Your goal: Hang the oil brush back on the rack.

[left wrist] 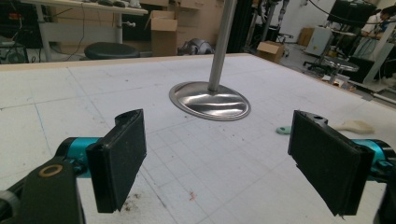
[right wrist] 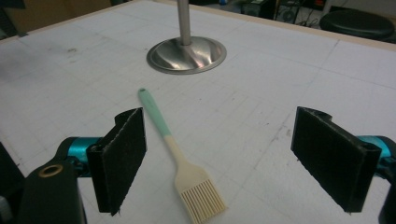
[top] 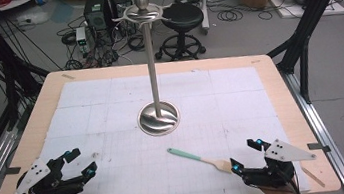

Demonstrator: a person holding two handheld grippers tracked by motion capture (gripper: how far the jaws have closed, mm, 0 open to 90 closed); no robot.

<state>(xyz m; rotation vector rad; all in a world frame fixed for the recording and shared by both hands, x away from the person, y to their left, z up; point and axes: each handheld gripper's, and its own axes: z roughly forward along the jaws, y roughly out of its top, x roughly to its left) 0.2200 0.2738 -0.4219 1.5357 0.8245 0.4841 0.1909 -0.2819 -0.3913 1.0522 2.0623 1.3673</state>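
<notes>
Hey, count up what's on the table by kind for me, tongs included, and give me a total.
Brush: 1
Stand: 1
Tongs: 2, left and right, both open and holding nothing
Total: 4

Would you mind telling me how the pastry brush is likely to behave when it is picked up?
The pastry brush looks slim, so probably light. Its mint handle seems smooth and may slip between the pads. The cream bristles would likely flex; lying flat, it should not roll.
</notes>
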